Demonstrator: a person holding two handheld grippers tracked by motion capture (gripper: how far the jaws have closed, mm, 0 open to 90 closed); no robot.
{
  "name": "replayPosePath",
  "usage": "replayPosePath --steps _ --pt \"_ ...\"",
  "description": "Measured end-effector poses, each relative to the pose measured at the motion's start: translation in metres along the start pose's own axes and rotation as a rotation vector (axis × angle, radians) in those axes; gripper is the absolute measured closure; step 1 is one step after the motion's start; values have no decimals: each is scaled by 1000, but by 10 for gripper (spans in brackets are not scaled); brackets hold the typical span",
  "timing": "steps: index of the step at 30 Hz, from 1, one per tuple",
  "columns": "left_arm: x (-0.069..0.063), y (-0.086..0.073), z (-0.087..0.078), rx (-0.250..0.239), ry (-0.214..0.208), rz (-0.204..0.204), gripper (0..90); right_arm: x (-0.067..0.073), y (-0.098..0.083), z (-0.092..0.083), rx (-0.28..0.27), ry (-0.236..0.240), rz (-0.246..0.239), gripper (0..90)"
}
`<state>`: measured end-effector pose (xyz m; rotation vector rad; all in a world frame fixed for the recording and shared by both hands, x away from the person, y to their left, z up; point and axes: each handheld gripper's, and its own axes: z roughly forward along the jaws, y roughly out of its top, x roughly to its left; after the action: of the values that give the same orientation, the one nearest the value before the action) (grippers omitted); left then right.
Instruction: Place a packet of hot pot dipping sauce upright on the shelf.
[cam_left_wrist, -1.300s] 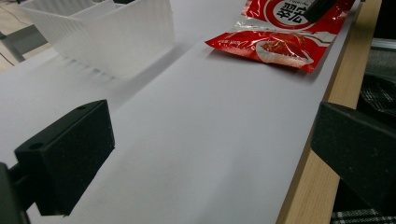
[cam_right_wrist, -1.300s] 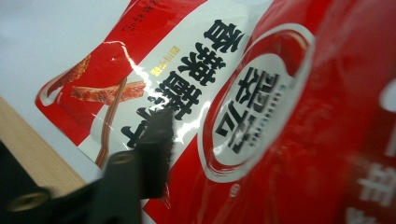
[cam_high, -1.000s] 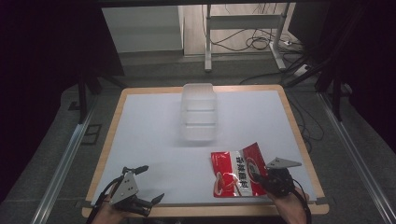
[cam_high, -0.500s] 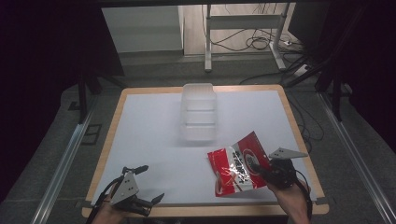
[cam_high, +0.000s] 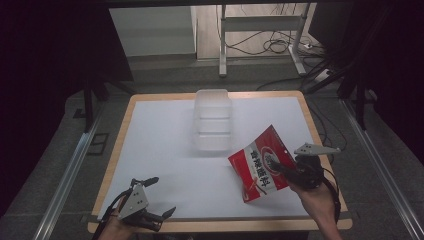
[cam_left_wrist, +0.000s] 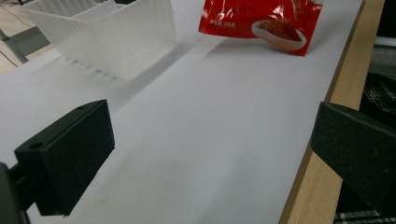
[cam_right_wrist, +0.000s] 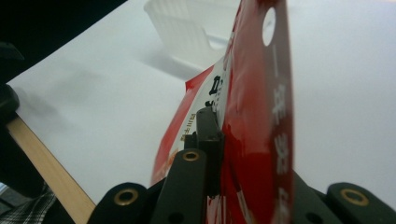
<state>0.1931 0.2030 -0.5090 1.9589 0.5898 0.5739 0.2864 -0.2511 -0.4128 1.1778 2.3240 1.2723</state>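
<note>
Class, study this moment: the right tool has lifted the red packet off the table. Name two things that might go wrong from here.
1. The right tool pinches the red packet near one edge, so the limp packet may swing or slip out.
2. The white basket looks light; a swinging packet might catch its rim and shove it.

The right gripper (cam_high: 286, 172) rose with the red packet (cam_high: 261, 164) clamped in its jaws. The packet, which lay flat at the lower right of the high view, came off the table (cam_high: 165, 150) and tilted upright, nearer the white basket (cam_high: 214, 120).
</note>
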Motion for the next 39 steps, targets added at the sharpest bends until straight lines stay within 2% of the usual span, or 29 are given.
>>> replayPosePath --steps 4,12,16,23,26,39 --pt "0 0 0 1 -1 1 0 4 15 -5 -10 -17 -39 879" --pt "0 0 0 0 -1 -1 0 4 30 -6 -15 -33 -71 879" --pt "0 0 0 1 -1 2 0 4 40 -7 -20 -63 -95 879" --pt "1 0 0 2 0 3 0 -6 59 -9 -27 -103 -117 879" --pt "1 0 -1 2 -2 1 0 -12 68 -6 -24 -92 -130 879" --pt "3 0 -1 0 0 -9 0 -19 95 6 -8 -61 -202 879"
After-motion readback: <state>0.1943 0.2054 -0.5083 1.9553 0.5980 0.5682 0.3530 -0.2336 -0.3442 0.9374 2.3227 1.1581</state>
